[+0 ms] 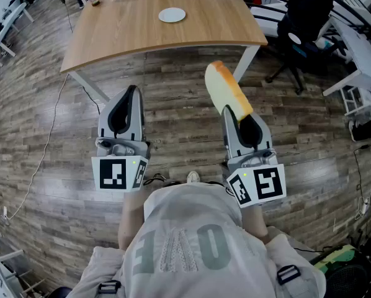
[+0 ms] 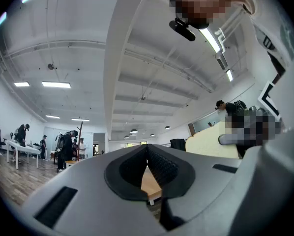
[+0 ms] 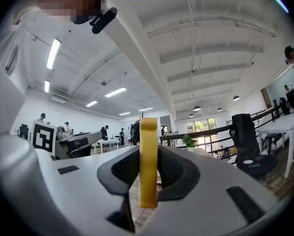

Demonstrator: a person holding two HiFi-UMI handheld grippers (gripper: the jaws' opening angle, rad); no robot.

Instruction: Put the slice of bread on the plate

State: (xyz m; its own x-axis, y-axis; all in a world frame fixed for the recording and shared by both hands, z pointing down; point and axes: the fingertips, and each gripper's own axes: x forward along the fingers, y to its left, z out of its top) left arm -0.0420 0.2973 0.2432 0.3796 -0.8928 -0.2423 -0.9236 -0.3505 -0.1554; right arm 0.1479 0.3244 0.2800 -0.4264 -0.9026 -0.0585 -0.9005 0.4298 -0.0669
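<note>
One slice (image 1: 226, 89) in right hand-held gripper (image 3: 148, 156)

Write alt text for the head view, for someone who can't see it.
Seen from above, the right gripper holds a slice of bread by one end, the rest sticking out toward a wooden table where a white plate sits empty. The left gripper is shut on nothing, and both hover over a plank floor.

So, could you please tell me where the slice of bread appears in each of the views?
Head view: slice of bread right of centre, sticking out of the right gripper.
Left gripper view: broadside, at mid-right.
Right gripper view: centre, edge-on between the jaws.
Shared landmark: the wooden table ahead.
</note>
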